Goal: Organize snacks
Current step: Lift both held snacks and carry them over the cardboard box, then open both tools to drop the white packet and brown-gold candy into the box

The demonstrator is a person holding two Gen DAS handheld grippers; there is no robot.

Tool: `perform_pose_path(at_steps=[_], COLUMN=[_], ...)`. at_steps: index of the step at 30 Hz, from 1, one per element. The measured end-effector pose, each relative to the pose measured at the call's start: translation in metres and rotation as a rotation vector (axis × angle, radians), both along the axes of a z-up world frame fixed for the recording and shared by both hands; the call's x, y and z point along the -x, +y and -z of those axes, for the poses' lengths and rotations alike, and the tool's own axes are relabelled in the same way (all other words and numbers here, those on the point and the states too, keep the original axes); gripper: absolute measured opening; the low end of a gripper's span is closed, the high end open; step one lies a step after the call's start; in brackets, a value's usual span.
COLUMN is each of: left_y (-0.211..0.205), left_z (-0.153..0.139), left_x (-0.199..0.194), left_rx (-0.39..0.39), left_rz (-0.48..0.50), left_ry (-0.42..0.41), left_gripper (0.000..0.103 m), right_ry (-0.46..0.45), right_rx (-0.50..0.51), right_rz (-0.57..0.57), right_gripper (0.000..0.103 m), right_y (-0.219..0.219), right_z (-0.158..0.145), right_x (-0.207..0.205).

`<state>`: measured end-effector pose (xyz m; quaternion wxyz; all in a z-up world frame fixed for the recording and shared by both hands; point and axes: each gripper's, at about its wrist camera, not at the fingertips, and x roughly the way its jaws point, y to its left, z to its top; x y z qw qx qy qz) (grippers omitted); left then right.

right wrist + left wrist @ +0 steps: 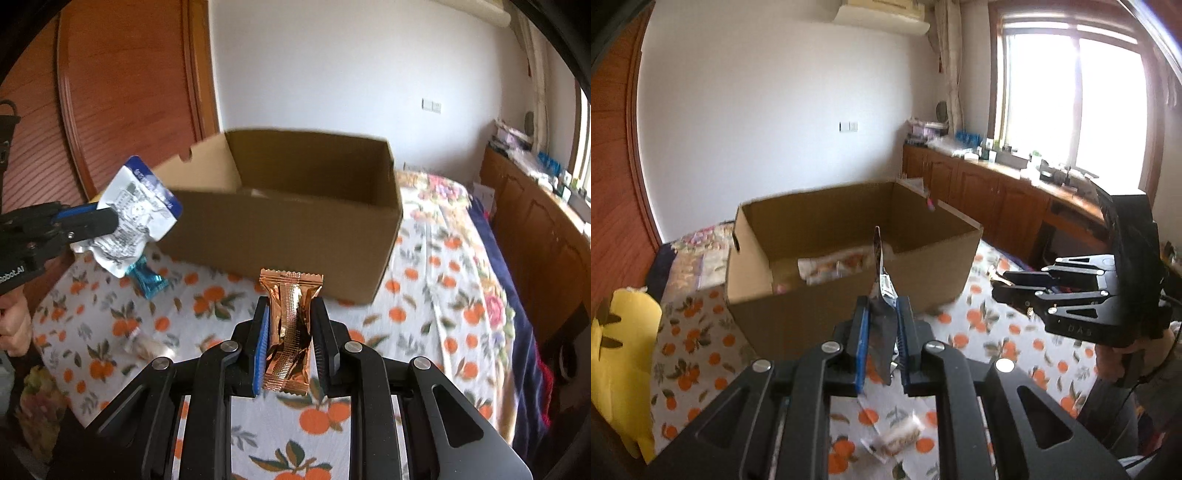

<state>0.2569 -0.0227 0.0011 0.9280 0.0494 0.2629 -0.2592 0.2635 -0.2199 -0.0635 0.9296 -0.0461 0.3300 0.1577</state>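
An open cardboard box point(849, 291) point(295, 236) stands on the orange-print cloth, with pale snack packets point(834, 267) on its floor. My left gripper point(882, 306) is shut on a silver-and-blue snack packet point(881, 291) point(136, 214), held edge-on in the air in front of the box. My right gripper point(290, 306) is shut on a copper foil packet point(290, 332), also raised before the box. In the left wrist view the right gripper point(1012, 291) hangs at the right, its load hidden.
On the cloth point(424, 295) lie a blue wrapped snack point(147, 280) and a clear-wrapped one point(897, 437) point(147, 345). A yellow cushion point(620, 369) sits at the left. A wooden cabinet point(997, 199) with clutter runs under the window.
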Motion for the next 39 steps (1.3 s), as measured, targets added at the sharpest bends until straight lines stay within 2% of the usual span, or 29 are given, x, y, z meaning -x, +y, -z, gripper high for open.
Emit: perform_pose_path(at_steps=[7,16,26,32,39], left_y=[0.005,0.008,0.004,-0.005,-0.011], left_z=[-0.031,-0.028,0.001,0.014,0.026], left_x=[-0.033,-0.098,-0.141,-0.147,-0.149], left_rx=[0.039,0.052,0.048,0.029,0.006], left_rz=[-0.012,-0.05,-0.082,-0.088,-0.098], left_ry=[-0.07,-0.083,-0.049,-0.028,-0.003], left_gripper=[0.011,0.011,0.011,0.011,0.012], right_ry=[-0.09,-0.14,-0.115,-0.081,-0.053], right_rx=[-0.002,-0.011,-0.009,0.004,0.016], right_rz=[-0.039,-0.064,-0.074,-0.081,-0.089], right_gripper=[0.019,0.019,0.019,0.019,0.02], right_y=[0.007,0.012,0.016,0.021,0.026], right_z=[-0.041,-0.056,-0.033,-0.014,-0.007], right_x=[-0.02,-0.074,-0.127,-0.143,-0.15])
